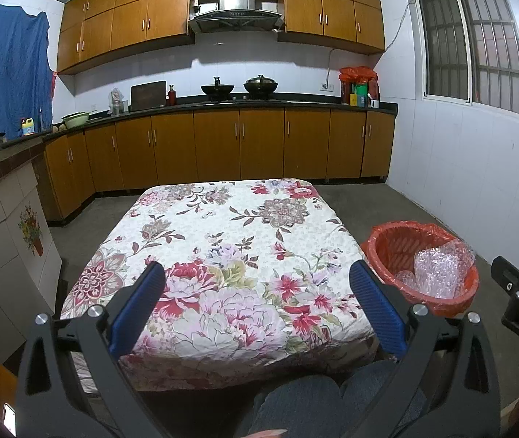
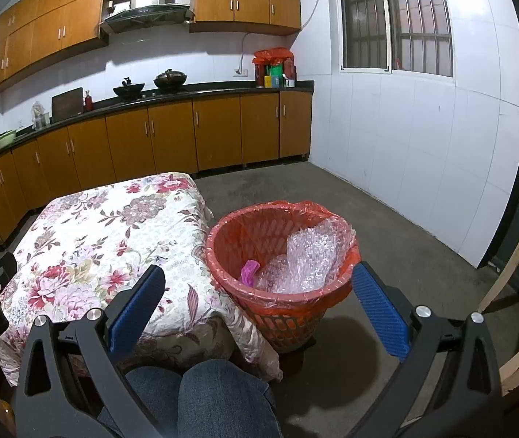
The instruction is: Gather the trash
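beside the table (image 2: 88,226), the bin (image 2: 281,284) sits close for easy drops; bubble wrap (image 2: 303,255) already inside. left gripper (image 1: 257,281) and right gripper (image 2: 259,284) both hang wide, empty, likely finished.

Left gripper (image 1: 257,292) held level, jaws spread wide, blue pads (image 1: 139,306) apart with nothing between. Right gripper (image 2: 259,294) likewise wide open and empty, just beside the left. Knees in jeans (image 2: 204,394) directly below both.
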Demonstrator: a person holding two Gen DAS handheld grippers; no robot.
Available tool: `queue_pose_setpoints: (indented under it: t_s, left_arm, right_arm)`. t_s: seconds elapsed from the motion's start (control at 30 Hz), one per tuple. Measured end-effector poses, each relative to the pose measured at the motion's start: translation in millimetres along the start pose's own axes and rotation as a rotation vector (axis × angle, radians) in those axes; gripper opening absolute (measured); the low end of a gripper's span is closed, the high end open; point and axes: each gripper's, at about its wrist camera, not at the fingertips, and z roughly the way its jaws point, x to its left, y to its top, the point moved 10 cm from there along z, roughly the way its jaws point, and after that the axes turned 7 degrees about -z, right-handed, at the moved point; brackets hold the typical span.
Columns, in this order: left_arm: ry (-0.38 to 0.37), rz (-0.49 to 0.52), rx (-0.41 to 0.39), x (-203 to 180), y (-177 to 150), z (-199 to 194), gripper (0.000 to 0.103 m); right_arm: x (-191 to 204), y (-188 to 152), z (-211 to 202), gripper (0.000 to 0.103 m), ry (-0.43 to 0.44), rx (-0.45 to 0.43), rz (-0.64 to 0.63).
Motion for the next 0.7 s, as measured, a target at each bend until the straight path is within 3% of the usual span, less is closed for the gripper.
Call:
queue_pose_setpoints:
  t_s: [0.7]
  left_arm:
    - [-0.001,0.001,0.001,0.1,0.4,0.7,0.099]
  right_arm:
    - [-0.8,0.1,0.2,0.101,0.001,0.003,-0.002]
